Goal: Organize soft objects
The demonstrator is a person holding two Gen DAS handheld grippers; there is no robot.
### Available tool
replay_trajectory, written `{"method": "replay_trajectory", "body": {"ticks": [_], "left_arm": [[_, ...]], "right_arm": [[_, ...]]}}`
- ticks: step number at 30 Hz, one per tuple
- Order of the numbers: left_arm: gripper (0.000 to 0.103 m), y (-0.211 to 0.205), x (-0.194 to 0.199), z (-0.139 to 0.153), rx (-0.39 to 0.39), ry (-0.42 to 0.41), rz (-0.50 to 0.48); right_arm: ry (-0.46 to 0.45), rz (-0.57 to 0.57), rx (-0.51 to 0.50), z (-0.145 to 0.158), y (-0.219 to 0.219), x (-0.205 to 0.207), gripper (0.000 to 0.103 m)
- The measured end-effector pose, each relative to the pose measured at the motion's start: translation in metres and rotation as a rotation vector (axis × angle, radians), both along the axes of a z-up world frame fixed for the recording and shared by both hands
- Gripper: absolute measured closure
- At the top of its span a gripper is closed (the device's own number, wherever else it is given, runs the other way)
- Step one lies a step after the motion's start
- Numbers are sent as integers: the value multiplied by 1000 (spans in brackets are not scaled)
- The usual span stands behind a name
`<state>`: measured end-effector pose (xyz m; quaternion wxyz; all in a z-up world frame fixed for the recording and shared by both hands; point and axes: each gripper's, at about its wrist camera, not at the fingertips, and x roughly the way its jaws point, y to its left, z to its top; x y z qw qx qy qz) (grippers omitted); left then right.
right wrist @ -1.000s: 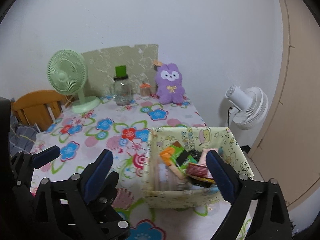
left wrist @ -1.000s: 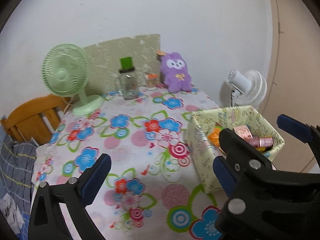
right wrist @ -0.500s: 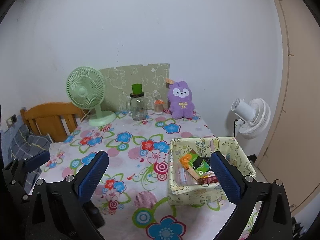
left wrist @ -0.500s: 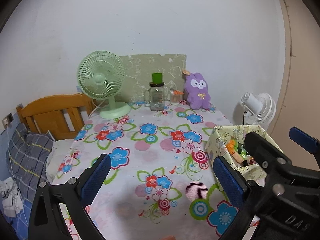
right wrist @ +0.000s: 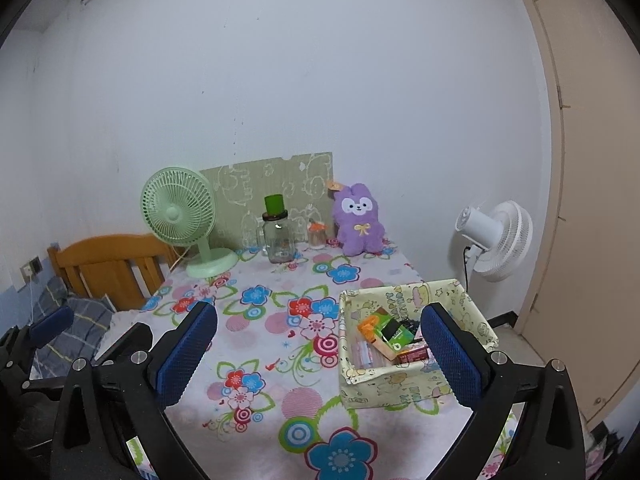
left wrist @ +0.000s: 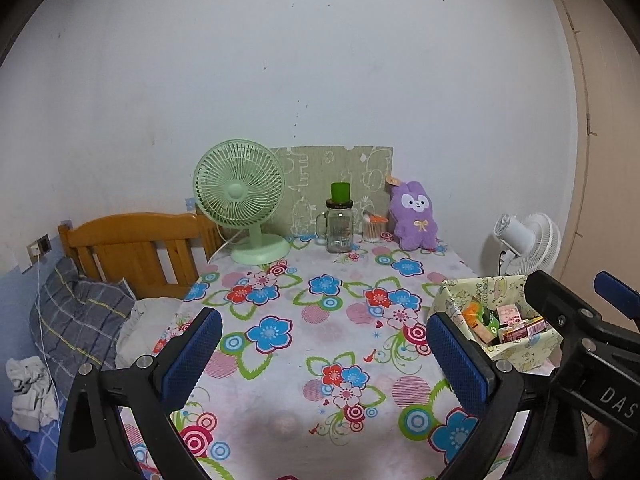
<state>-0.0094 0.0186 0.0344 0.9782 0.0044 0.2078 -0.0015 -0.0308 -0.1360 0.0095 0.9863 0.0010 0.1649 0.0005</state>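
Floral table (right wrist: 256, 412) at centre: purple plush (right wrist: 359, 220) sits upright at the back, well apart from the filled box (right wrist: 404, 384) lower right; left gripper (left wrist: 324, 360) and right gripper (right wrist: 320, 356) gape empty, so early or finished

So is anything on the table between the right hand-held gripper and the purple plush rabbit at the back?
Nothing visible blocks it. Open floral tablecloth runs from the right hand-held gripper to the purple plush rabbit. The yellow patterned fabric box sits right of that line, the glass jar left.

purple plush bunny (right wrist: 359, 222), upright against far wall, on floral tablecloth (right wrist: 260, 360)
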Motion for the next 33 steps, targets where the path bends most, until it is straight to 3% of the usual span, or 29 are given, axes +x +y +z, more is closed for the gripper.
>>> {"method": "replay_trajectory", "body": {"ticks": [33], "left_arm": [[0, 1, 0, -3, -24, -5, 5]], "right_arm": [[-14, -12, -17, 0, -1, -4, 0]]}}
